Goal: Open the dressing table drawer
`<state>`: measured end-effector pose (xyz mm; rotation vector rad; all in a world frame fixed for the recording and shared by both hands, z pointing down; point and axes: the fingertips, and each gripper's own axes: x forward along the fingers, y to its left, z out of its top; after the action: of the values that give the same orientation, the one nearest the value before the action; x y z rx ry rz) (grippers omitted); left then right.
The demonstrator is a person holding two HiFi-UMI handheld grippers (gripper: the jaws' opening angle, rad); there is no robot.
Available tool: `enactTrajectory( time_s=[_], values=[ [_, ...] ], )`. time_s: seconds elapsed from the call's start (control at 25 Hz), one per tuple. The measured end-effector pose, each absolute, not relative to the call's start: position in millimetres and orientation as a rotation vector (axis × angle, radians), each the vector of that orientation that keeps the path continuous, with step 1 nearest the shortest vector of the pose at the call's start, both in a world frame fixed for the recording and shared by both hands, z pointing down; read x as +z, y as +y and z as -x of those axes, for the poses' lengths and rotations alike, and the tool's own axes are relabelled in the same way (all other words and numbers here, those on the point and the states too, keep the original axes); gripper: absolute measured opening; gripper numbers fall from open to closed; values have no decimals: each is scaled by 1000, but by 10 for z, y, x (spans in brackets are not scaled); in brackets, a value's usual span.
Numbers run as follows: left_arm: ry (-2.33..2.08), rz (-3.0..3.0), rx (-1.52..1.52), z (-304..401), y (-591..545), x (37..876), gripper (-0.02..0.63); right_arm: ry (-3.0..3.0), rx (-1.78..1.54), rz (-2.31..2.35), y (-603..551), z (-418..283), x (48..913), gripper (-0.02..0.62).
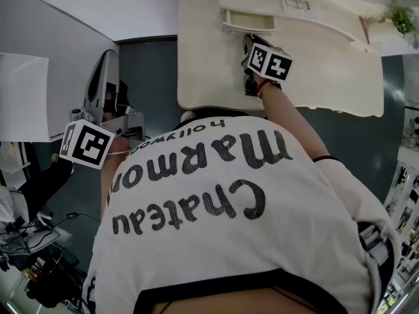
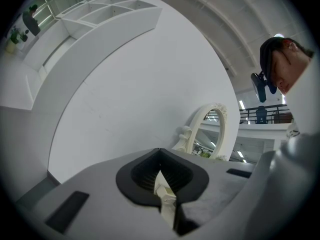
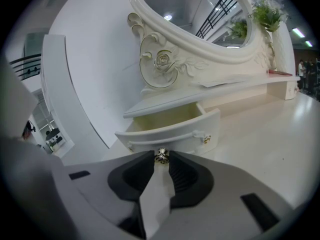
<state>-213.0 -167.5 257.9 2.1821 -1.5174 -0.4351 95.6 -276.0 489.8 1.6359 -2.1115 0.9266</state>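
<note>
— Nearest item?
— Person's white printed shirt [image 1: 229, 227], filling the near half of the head view. Beyond it stands the cream dressing table [image 1: 209, 57], with an oval mirror [image 3: 200, 4] at its far edge.
— And the drawer [image 3: 170, 131]?
— Under the shelf [image 3: 225, 89] below the mirror, partly out, with its cream inside showing.
— Tools?
— The right gripper [image 3: 161, 162] is clamped on the drawer's small metal knob [image 3: 161, 155]. The left gripper [image 2: 160, 156] is well left of the table, jaws together, nothing held.
</note>
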Motion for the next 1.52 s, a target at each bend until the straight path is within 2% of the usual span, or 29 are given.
enactTrajectory(
  time_s=[1.52],
  values=[
    [-1506, -2196, -424, 2104, -1683, 2568, 22, -2115, 944, -1602, -2585, -944, 4882, 103]
  ],
)
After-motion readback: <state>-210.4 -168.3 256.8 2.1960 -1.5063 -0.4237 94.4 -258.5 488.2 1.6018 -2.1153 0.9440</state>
